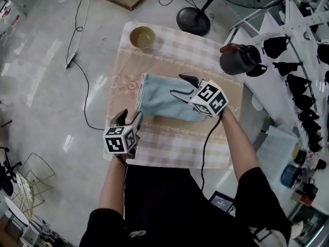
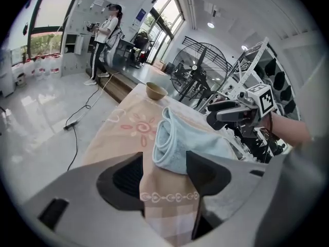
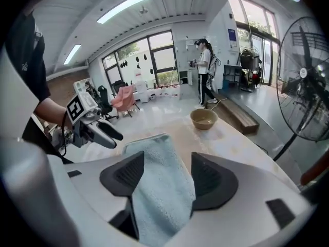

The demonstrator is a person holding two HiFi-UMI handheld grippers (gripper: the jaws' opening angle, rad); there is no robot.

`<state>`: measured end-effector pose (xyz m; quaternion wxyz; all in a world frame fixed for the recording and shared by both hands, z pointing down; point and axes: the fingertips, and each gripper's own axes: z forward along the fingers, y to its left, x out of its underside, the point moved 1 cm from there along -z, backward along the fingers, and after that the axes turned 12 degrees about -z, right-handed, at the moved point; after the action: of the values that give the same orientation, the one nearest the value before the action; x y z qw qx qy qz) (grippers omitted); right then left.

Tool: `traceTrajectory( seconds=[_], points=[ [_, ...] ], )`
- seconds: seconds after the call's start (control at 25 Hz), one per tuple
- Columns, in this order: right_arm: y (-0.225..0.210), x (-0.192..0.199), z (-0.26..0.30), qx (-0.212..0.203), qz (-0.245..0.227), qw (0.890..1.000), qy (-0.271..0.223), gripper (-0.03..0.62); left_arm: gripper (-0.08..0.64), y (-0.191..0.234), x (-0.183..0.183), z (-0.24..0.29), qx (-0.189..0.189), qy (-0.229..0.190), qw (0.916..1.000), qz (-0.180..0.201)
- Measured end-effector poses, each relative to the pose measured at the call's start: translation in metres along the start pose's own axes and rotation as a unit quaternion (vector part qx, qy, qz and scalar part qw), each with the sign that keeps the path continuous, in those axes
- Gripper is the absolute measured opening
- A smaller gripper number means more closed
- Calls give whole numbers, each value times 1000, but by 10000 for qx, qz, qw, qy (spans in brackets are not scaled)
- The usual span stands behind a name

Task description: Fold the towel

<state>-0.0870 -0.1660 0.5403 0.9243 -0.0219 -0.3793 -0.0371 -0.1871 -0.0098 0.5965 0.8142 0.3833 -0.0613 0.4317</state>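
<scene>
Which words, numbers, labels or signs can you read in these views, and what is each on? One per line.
No text is readable in any view.
Marker cubes on the left tongs and right tongs: black-and-white square patterns only, no letters or digits.
Pale script on the black shirt: too small to read.
Blue wall sign: too blurred to read.

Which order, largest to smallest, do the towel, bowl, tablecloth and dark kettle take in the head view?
1. tablecloth
2. towel
3. dark kettle
4. bowl
The kettle stands taller, nearer the camera, so ranks 3 and 4 are unsure.
</scene>
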Motion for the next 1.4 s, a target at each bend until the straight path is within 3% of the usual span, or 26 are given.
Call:
traceTrajectory(
  seconds=[0.2, 0.4, 0.68, 1.12, 1.4],
  points=[
    [-11, -17, 32, -349, -102, 9993, 60, 272, 245, 4, 10, 8, -97, 13, 9996, -273],
    [-12, -34, 76, -913, -190, 9954, 204, 272, 245, 8, 13, 16, 4, -64, 9939, -1101],
    [-14, -24, 119, -1540, -311, 9852, 688, 272, 245, 12, 5, 26, -125, -274, 9840, -1758],
    [-7, -8, 158, -2405, -152, 9632, 1191, 267, 244, 18, 12, 43, -396, -101, 9775, -2070],
    [-7, 0, 166, -2524, -223, 9569, 1417, 222, 244, 19, 16, 50, -443, -33, 9746, -2195]
  ],
)
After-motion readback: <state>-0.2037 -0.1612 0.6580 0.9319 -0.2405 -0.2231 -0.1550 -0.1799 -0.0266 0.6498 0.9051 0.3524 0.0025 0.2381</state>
